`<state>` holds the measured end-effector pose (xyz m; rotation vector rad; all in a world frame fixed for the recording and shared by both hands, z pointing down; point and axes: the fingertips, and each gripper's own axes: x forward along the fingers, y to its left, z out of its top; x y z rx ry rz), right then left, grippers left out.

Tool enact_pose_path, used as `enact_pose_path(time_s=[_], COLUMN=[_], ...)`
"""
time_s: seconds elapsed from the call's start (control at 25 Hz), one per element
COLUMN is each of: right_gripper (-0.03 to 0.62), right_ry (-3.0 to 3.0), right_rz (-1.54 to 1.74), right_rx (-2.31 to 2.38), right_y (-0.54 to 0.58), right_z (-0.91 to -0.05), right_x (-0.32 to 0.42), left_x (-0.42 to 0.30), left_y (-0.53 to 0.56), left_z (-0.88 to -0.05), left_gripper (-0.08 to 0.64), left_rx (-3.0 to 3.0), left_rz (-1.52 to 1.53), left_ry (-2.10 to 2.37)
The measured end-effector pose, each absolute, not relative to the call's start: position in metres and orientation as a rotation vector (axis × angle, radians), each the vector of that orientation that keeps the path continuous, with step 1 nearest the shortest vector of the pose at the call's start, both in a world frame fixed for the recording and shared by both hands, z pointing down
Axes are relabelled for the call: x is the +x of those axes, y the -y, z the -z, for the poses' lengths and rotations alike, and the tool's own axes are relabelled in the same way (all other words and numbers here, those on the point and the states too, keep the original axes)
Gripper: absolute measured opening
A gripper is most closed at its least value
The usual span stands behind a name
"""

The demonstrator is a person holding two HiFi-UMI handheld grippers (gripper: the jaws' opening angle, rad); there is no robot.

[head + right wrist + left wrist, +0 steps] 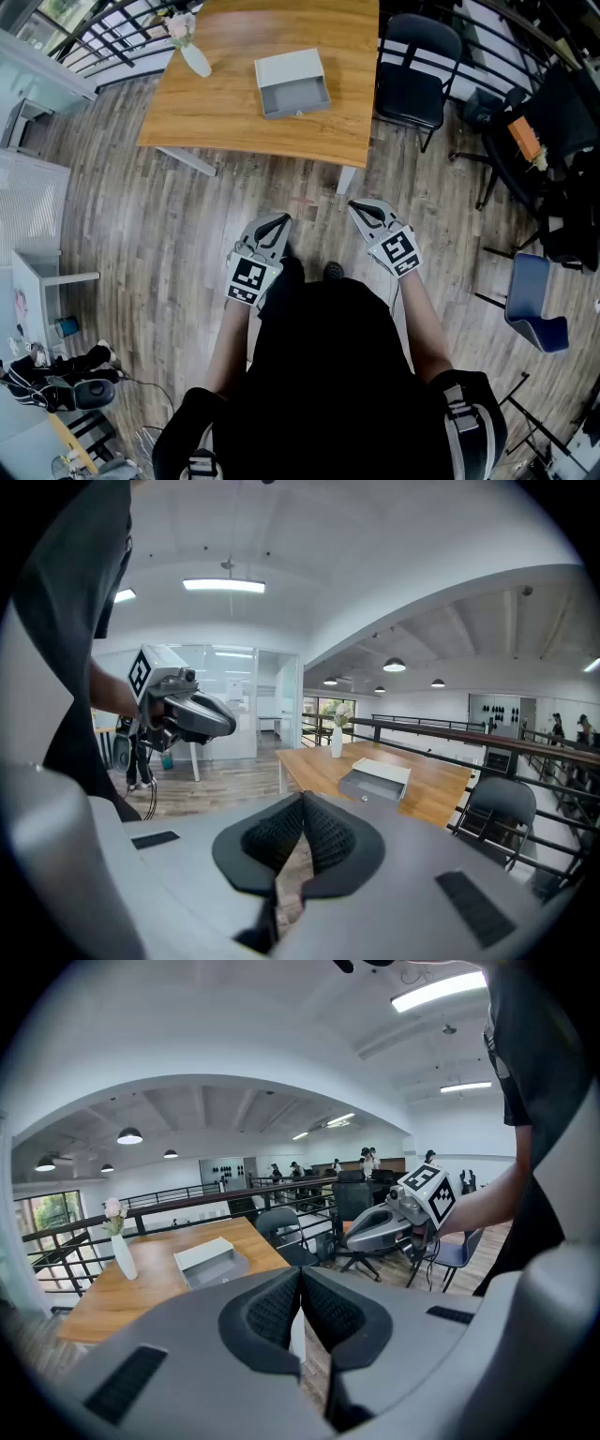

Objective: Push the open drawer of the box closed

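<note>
Box [289, 66], grey, rectangular, drawer [296, 97] open, smooth wooden table [230, 98]

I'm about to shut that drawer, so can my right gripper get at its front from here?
Probably not from here: the right gripper hangs over the floor, short of the table, and the open drawer sits farther in. The way looks free, though: its front faces you with nothing between.

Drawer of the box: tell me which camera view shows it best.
The head view: it looks down into the pulled-out drawer, so its inside shows. The right gripper view shows its front and knob, small and at a low angle. The left gripper view shows it small too, the inside barely seen.
</note>
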<state>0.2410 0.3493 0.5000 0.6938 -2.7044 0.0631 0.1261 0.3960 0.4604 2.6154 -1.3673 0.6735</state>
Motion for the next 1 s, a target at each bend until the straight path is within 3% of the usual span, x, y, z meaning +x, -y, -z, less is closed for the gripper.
enact_pose_path(time_s=[1.0], right_gripper=[0.017], right_ry=[2.612], right_rz=[-0.13], right_rx=[0.827], right_y=[-0.311], right_z=[-0.505], right_x=[0.163], left_x=[0.031], left_y=[-0.357], left_z=[-0.46], left_gripper=[0.023], left_rx=[2.639], left_rz=[-0.659], left_ry=[1.308])
